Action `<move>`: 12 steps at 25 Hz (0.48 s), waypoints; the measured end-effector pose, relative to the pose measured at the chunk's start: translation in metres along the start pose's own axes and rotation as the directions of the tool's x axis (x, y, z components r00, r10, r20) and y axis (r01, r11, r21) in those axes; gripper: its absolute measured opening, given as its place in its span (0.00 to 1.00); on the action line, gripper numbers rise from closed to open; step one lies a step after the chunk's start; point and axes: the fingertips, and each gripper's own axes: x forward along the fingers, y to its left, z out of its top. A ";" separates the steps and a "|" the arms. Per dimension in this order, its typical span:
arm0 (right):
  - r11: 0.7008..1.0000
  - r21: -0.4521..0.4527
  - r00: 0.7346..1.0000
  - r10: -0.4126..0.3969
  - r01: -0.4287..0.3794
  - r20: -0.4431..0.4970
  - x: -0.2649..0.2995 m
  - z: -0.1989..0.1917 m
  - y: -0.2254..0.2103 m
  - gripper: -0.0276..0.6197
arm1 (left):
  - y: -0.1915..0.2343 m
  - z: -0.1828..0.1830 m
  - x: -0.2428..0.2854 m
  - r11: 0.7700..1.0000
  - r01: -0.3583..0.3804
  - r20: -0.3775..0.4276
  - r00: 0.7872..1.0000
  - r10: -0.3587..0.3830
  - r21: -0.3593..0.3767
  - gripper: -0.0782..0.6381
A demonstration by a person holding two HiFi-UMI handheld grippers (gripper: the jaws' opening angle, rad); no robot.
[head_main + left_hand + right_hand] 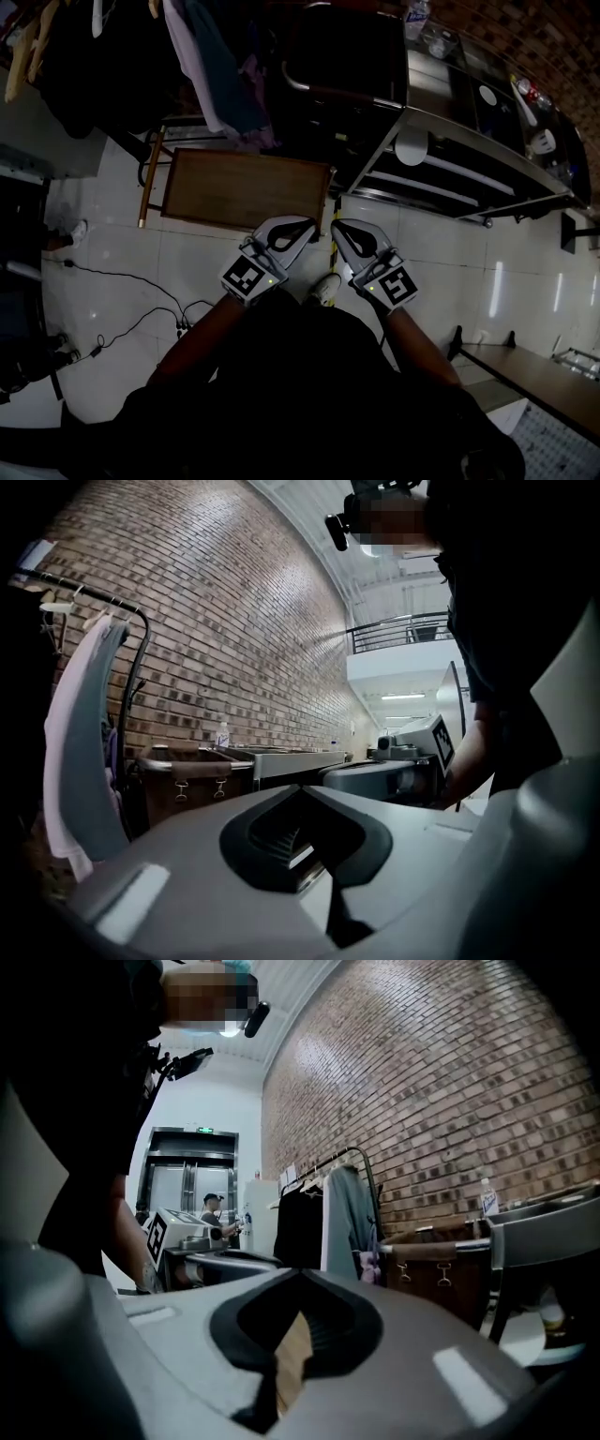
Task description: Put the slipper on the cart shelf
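Observation:
My left gripper and right gripper hang side by side at waist height, both pointing level over the tiled floor. Each is shut with nothing between its jaws, as the left gripper view and the right gripper view both show. A steel cart with open shelves stands ahead to the right, and it also shows as the cart against the brick wall. A pale shoe lies on the floor just below the grippers; whether it is the slipper I cannot tell.
A low wooden table stands straight ahead. A clothes rack with hanging garments is at the back left, and a brown bin sits by the cart. Cables trail over the floor at left. A bench is at lower right.

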 end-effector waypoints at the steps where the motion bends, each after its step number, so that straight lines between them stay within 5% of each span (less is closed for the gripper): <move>1: 1.000 0.005 1.000 -0.004 0.004 0.000 0.005 0.000 0.003 0.05 | 0.004 0.000 -0.005 1.000 0.000 0.003 1.000 0.000 0.004 0.11; 12: 0.987 0.044 0.986 -0.154 0.157 -0.056 0.074 -0.013 0.029 0.05 | 0.052 -0.009 -0.061 0.995 0.104 -0.001 0.995 -0.104 -0.007 0.11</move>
